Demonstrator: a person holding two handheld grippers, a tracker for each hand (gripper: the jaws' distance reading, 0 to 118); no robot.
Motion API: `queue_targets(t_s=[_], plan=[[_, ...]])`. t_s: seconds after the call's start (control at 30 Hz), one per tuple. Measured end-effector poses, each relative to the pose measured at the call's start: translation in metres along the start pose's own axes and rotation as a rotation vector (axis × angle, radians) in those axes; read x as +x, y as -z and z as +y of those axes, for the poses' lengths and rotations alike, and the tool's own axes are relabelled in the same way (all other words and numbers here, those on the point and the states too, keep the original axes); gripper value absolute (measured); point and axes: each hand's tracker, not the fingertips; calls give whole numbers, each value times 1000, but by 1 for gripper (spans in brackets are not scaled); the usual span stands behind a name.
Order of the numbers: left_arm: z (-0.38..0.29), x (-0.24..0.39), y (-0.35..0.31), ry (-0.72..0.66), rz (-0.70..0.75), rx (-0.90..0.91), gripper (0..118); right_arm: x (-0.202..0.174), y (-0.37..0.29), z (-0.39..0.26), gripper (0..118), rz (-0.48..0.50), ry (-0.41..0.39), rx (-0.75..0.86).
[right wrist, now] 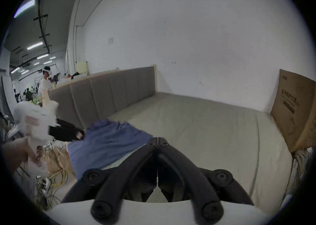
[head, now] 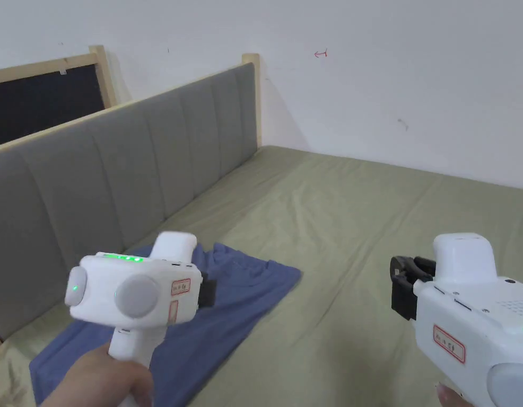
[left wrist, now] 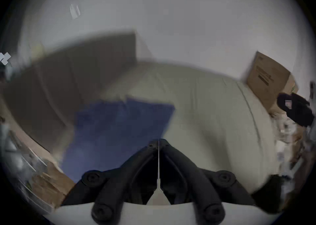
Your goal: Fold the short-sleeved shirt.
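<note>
The blue shirt point(head: 212, 312) lies folded flat at the bed's point(head: 361, 222) near left, so left gripper point(left wrist: 158, 140) and right gripper point(right wrist: 157, 139) hover above it, jaws closed, holding nothing.

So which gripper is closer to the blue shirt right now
Left. The left gripper is held above the blue shirt, while the right gripper is off to its right above bare bed.

The head view is evenly and softly lit and sharp, with faint shadows beside the headboard point(head: 122, 169) on the white wall point(head: 388, 79). Both gripper views are fisheye, bent at the rims inside black corners. The left gripper view is dim and smeared by motion blur. The right gripper view is clearer; ceiling strip lights point(right wrist: 25, 7) glare at its left edge.
</note>
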Motion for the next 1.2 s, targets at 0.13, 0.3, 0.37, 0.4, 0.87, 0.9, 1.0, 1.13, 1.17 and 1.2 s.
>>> queue_targets(t_s=[0.13,0.3,0.37,0.4,0.87,0.9,1.0,1.13,1.17,1.2], plan=[[3,-28,77,-81,47,-199,29,14,12,-21,0,-33,1,-64],[-8,-45,127,-119,148,-253,116,35,27,-38,0,-63,67,-131],[-14,-47,147,-102,212,-298,117,41,29,-43,0,-70,74,-136],[-20,-48,162,-74,244,-332,118,42,30,-45,0,-75,75,-141],[-23,-65,91,-20,190,-83,5,48,30,-58,0,-28,93,-202],[-17,-67,76,-38,160,-62,5,48,26,-57,0,-26,89,-196],[3,-47,22,85,258,52,5,55,11,-51,0,-26,97,-166],[44,-4,-45,208,236,223,5,74,-22,-42,0,-13,165,-80],[53,12,-59,238,195,269,5,79,-31,-40,0,-25,178,-62],[65,33,-72,267,150,290,5,86,-42,-37,0,-52,190,-41]])
